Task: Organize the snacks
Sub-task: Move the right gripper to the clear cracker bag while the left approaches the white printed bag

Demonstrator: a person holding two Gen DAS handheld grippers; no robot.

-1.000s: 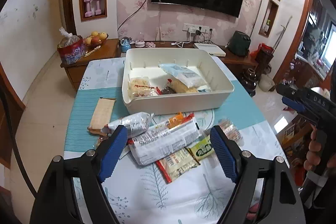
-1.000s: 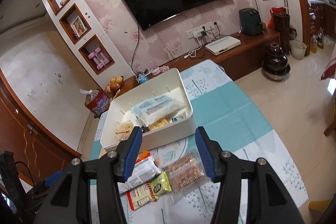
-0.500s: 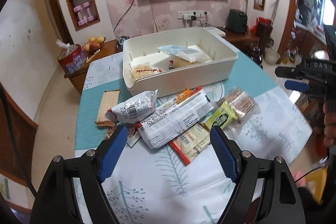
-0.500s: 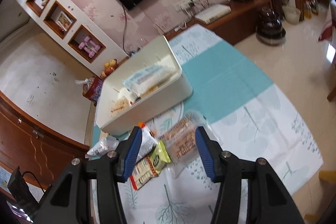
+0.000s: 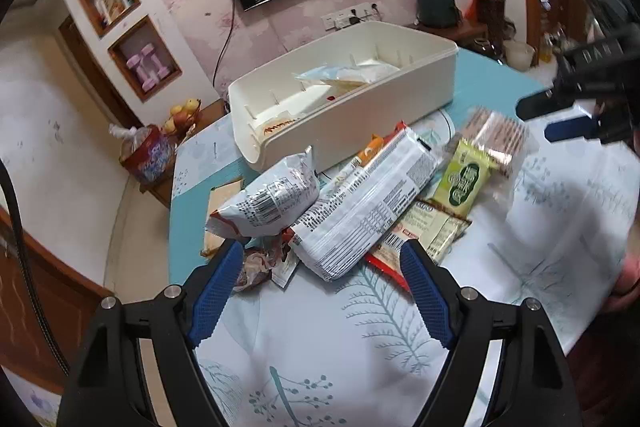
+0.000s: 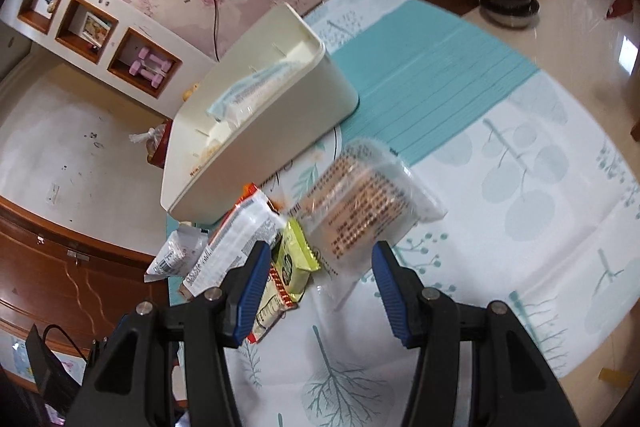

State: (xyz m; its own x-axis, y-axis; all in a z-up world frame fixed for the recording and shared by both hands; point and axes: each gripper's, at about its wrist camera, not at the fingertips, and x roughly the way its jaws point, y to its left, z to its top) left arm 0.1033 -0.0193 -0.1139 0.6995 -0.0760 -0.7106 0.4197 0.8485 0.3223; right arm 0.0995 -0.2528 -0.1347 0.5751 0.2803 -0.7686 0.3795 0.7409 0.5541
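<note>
A cream bin (image 5: pixel 360 111) (image 6: pixel 256 131) stands on the table with a few snack packs inside. In front of it lies a pile of snacks: a long white pack (image 5: pixel 360 203), a silver crumpled bag (image 5: pixel 268 203), a green packet (image 5: pixel 464 183) (image 6: pixel 296 255) and a clear pack of brown biscuits (image 5: pixel 496 139) (image 6: pixel 360 203). My left gripper (image 5: pixel 320 291) is open, low over the table just short of the long white pack. My right gripper (image 6: pixel 316 287) is open, just short of the biscuit pack; it also shows in the left wrist view (image 5: pixel 568 119).
The table has a white and teal leaf-print cloth (image 6: pixel 500 187). A flat brown packet (image 5: pixel 224 199) lies at its left edge. A low wooden cabinet with fruit and a red bag (image 5: pixel 150 155) stands behind. The floor drops away on the right (image 6: pixel 580 39).
Both grippers have dropped lower and moved closer to the snack pile. The left now faces the long white pack, the right the biscuit pack. Both jaws stay open.
</note>
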